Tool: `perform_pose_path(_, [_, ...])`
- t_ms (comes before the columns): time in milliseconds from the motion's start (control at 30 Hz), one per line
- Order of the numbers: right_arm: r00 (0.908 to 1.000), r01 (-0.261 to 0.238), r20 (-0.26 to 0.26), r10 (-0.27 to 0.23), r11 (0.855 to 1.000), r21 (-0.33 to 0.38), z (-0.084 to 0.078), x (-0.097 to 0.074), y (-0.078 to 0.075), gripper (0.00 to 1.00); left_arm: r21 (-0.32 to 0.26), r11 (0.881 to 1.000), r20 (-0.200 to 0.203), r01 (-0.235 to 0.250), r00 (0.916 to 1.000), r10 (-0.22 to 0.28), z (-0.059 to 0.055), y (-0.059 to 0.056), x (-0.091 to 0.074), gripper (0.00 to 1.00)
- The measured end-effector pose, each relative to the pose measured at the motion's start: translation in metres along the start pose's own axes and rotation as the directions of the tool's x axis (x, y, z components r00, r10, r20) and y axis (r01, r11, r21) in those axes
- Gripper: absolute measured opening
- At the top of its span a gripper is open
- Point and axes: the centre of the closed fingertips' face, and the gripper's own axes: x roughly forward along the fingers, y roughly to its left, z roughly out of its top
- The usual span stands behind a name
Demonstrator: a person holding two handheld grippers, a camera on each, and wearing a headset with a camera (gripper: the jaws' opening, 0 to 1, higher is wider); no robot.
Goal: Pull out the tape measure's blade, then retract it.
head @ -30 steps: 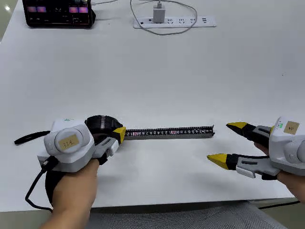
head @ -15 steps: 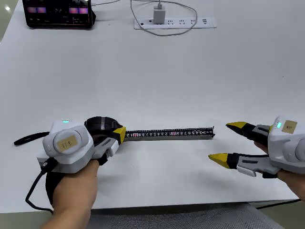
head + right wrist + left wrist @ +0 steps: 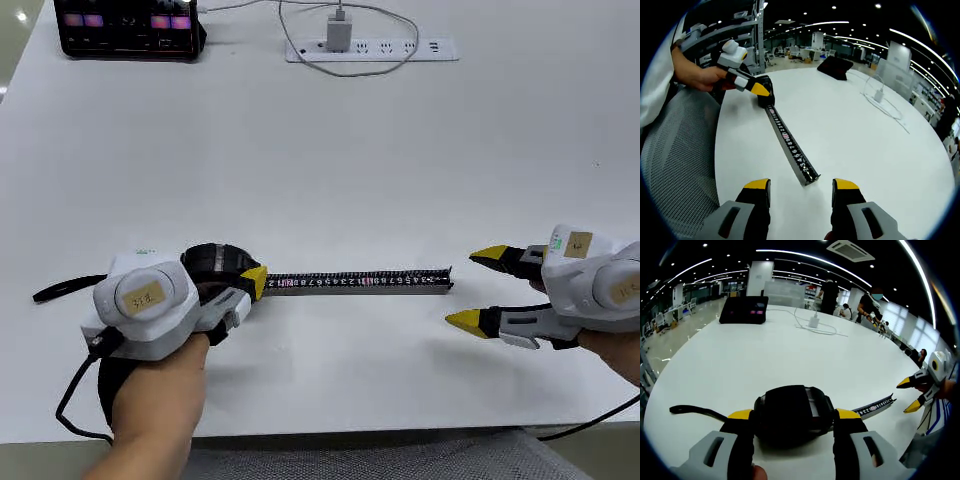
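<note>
Tape measure (image 3: 212, 262) is sitting at eight o'clock on the desk (image 3: 330, 160), clamped in the left claw (image 3: 244, 296); its blade (image 3: 360, 281) is reaching toward three o'clock, where the right claw (image 3: 467, 288) is hovering open, empty.

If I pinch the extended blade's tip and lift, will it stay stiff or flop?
The narrow black numbered blade lies straight and flat, so probably stiff. Being thin, it may buckle sideways. It looks light.

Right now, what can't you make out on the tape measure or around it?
Sides of the tape measure case, left gripper view: covered by jaws of the left hand-held gripper.
Numerals on the blade, head view: too small to read.
Screen of the tablet, head view: cut by the top edge.
</note>
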Motion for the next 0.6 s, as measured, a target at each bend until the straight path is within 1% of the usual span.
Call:
perform_pose_path(100, [0.9994, -0.024, -0.024, 0.023, 0.999, -0.022, 0.001, 0.001, 0.001, 0.45, 0.000, 1.000, -0.002, 0.001, 1.0000, -0.001, 0.000, 0.000, 0.000, 0.60])
perform_pose_path(133, [0.9994, -0.021, -0.028, 0.020, 0.999, -0.033, 0.002, 0.002, -0.001, 0.44, -0.001, 1.000, -0.002, 0.001, 1.0000, -0.001, 0.000, 0.000, 0.000, 0.60])
perform_pose_path(400, [0.9956, -0.066, -0.073, 0.059, 0.994, -0.092, 0.003, 0.006, -0.004, 0.37, -0.002, 1.000, -0.006, 0.003, 1.0000, -0.003, -0.001, 0.000, 0.000, 0.60])
perform_pose_path(600, [0.9903, -0.106, -0.101, 0.095, 0.988, -0.108, 0.001, 0.012, -0.006, 0.31, -0.002, 1.000, -0.008, 0.003, 1.0000, -0.004, -0.001, 0.000, 0.000, 0.60])
